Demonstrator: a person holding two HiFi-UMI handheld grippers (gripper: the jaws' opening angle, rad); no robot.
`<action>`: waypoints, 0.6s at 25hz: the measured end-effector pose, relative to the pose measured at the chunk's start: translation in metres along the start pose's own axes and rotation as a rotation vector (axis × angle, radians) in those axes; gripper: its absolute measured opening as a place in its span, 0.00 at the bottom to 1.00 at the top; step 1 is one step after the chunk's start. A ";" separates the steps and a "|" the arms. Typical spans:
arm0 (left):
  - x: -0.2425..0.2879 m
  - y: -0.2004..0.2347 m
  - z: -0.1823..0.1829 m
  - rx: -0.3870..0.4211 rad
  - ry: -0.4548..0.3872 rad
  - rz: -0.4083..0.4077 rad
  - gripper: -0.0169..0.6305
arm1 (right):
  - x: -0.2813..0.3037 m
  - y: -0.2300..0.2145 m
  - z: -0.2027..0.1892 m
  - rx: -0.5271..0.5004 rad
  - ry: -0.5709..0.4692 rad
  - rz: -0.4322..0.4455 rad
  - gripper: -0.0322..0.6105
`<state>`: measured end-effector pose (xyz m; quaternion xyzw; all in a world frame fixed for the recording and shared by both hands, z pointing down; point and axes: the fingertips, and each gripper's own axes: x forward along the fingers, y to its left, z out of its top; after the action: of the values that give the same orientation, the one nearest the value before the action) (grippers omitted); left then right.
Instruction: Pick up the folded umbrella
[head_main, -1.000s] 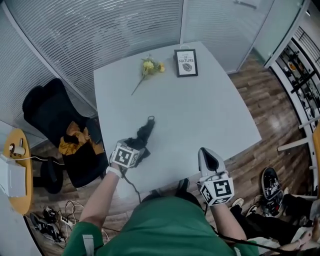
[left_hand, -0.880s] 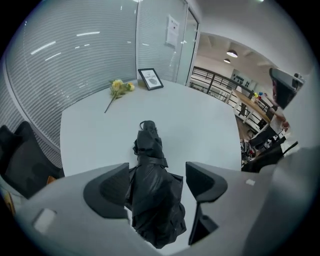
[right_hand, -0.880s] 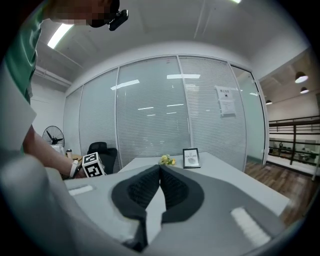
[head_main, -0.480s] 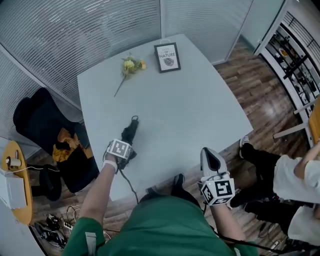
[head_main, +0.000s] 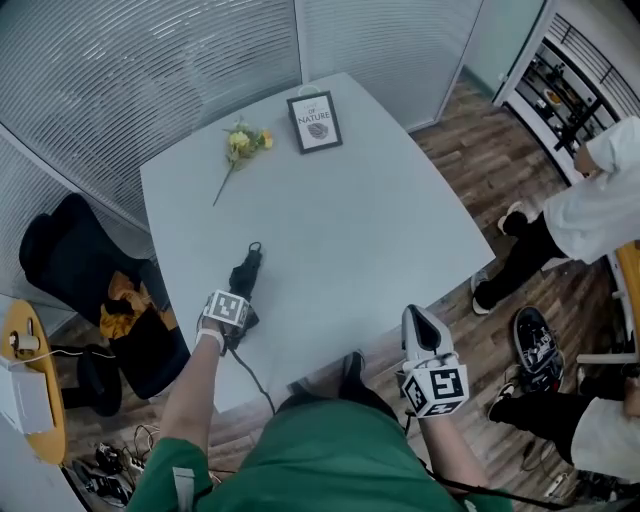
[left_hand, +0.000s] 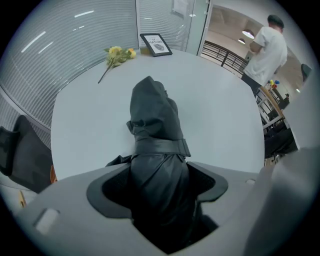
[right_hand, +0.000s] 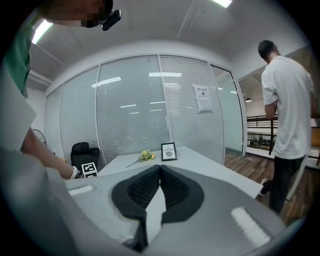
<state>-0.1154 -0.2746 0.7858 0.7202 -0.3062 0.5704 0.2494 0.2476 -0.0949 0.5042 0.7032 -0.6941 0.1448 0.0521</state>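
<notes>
The folded black umbrella (head_main: 246, 274) lies, it seems, near the left edge of the white table (head_main: 360, 215), its near end pinched by the left gripper (left_hand: 158, 176). The right gripper (right_hand: 160, 176) hangs beyond the table's near edge, jaws pressed together with nothing between them.

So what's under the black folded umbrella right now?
The white table lies beneath the black folded umbrella. The left gripper, shut on the umbrella's near end, covers that part, so whether it touches the table there cannot be seen.
</notes>
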 end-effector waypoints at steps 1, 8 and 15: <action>0.000 0.000 0.001 0.001 -0.006 -0.005 0.57 | 0.000 0.000 0.000 0.000 0.001 0.002 0.05; -0.002 -0.001 0.001 -0.004 -0.022 -0.007 0.50 | 0.009 0.013 0.006 -0.017 -0.003 0.039 0.05; -0.012 -0.019 -0.009 -0.155 -0.110 -0.164 0.47 | 0.016 0.025 0.008 -0.033 0.006 0.079 0.05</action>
<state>-0.1091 -0.2532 0.7753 0.7516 -0.3027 0.4822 0.3330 0.2236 -0.1134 0.4975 0.6738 -0.7235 0.1374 0.0602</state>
